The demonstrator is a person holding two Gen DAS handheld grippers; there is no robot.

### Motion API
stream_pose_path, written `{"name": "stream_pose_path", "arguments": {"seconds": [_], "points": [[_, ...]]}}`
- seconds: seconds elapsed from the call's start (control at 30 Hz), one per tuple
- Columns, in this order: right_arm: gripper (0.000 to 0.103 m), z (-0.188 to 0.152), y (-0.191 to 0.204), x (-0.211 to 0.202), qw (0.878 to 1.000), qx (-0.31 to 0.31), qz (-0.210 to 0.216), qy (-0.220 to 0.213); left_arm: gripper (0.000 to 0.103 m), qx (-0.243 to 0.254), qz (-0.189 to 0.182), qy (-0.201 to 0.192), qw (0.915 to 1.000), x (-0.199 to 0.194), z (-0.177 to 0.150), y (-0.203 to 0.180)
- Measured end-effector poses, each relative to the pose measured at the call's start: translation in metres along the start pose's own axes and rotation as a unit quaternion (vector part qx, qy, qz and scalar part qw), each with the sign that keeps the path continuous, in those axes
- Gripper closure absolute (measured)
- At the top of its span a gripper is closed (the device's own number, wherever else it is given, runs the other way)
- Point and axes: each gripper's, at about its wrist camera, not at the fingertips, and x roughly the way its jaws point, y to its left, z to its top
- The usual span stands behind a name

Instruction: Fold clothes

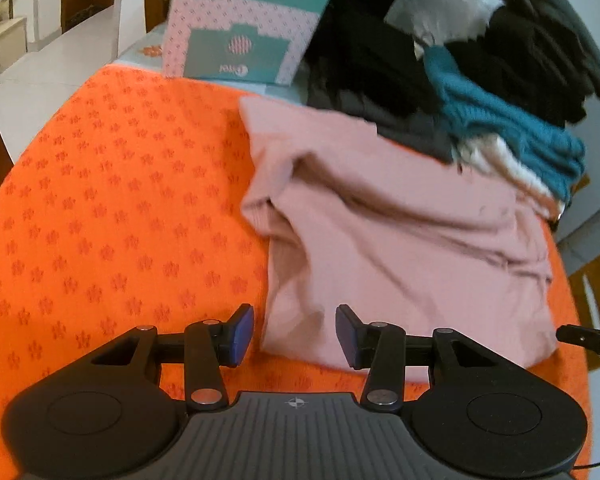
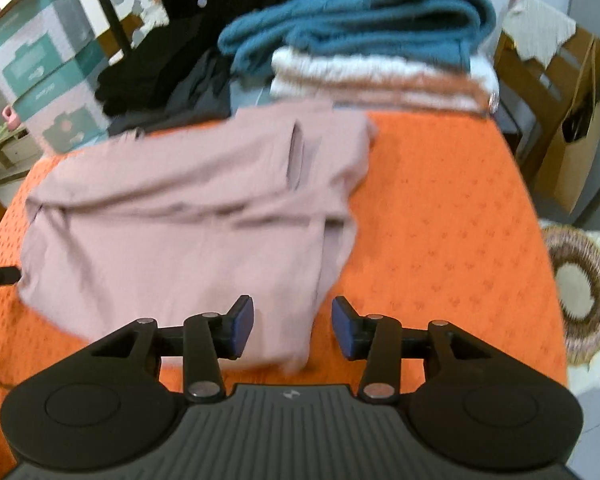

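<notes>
A pink garment (image 1: 400,232) lies partly folded and rumpled on the orange tablecloth (image 1: 112,208). My left gripper (image 1: 295,334) is open just over its near left corner, nothing between the blue pads. In the right wrist view the same pink garment (image 2: 188,216) spreads across the orange tablecloth (image 2: 440,220), and my right gripper (image 2: 293,328) is open above its near right corner, holding nothing. A black tip of the right gripper (image 1: 588,340) shows at the right edge of the left wrist view.
A stack of folded clothes (image 2: 372,40), teal over white and brown, sits at the table's far side beside dark garments (image 2: 164,64). Pink and teal boxes (image 1: 244,28) stand at the back. A cardboard box (image 2: 560,92) and a woven basket (image 2: 584,288) are off the right edge.
</notes>
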Motion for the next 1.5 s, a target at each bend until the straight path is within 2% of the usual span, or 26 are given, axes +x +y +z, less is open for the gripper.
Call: {"name": "stream_pose_path", "arguments": {"seconds": [0.13,0.17,0.2,0.23,0.27,0.3,0.43,0.53,0.6,0.77,0.87,0.93,0.97,1.0,1.07,1.13,1.27,1.37,1.5], "points": [[0.054,-0.016,0.002,0.010,1.000,-0.001,-0.005,0.011,0.056,0.021,0.015,-0.003,0.9997,0.006,-0.002,-0.007],[0.055,-0.018,0.003,0.012,1.000,0.000,-0.003,0.012,0.064,0.026,0.017,-0.005,0.9995,0.006,-0.002,-0.009],[0.066,-0.020,0.003,0.014,1.000,0.002,0.000,0.011,0.073,0.029,0.018,-0.006,0.9994,0.006,-0.001,-0.010],[0.079,-0.020,0.005,0.014,1.000,0.003,0.002,0.010,0.095,0.031,0.019,-0.008,0.9993,0.006,0.000,-0.010],[0.092,-0.019,0.006,0.014,1.000,0.003,0.003,0.009,0.095,0.030,0.018,-0.010,0.9993,0.005,0.001,-0.010],[0.094,-0.018,0.008,0.014,1.000,0.003,0.004,0.007,0.095,0.021,0.013,-0.014,0.9996,0.000,0.001,-0.009],[0.095,-0.006,0.018,-0.012,0.999,-0.030,0.006,-0.020,0.096,0.003,-0.003,-0.038,0.9993,-0.030,0.009,-0.009],[0.096,0.005,0.020,-0.041,0.998,-0.044,0.004,-0.035,0.096,0.016,0.012,-0.024,0.9995,-0.032,-0.001,-0.013],[0.096,0.008,0.019,-0.051,0.999,-0.043,0.010,-0.028,0.096,0.025,0.021,-0.014,0.9994,-0.033,-0.007,-0.016],[0.095,-0.011,0.021,-0.029,0.998,-0.056,0.006,0.029,0.095,0.046,0.045,0.011,0.9979,-0.034,-0.023,-0.022],[0.094,-0.022,0.021,-0.010,0.996,-0.061,-0.007,0.060,0.094,0.039,0.053,0.033,0.9973,-0.027,-0.037,-0.018],[0.091,-0.016,0.019,-0.018,0.998,-0.048,-0.002,0.046,0.091,0.030,0.049,0.024,0.9980,-0.034,-0.040,-0.014],[0.085,-0.012,0.018,-0.023,0.999,-0.040,0.002,0.037,0.089,0.023,0.047,0.020,0.9984,-0.038,-0.040,-0.011],[0.074,-0.007,0.016,-0.025,0.999,-0.031,0.005,0.028,0.089,0.016,0.045,0.017,0.9987,-0.042,-0.040,-0.008],[0.067,0.007,0.012,-0.022,1.000,-0.012,0.010,0.011,0.086,-0.004,0.047,0.015,0.9988,-0.047,-0.038,-0.004],[0.066,0.020,0.009,-0.020,1.000,0.007,0.015,-0.006,0.083,-0.019,0.044,0.011,0.9988,-0.052,-0.036,-0.001],[0.064,0.047,0.001,-0.011,0.998,0.044,0.023,-0.035,0.070,-0.049,0.032,-0.002,0.9983,-0.060,-0.029,0.000],[0.064,0.061,-0.002,0.013,0.997,0.072,0.020,-0.035,0.062,-0.081,0.019,-0.008,0.9965,-0.065,-0.025,0.003],[0.064,0.066,0.000,0.029,0.996,0.077,0.014,-0.031,0.052,-0.118,0.004,-0.013,0.9929,-0.071,-0.022,0.007]]}}
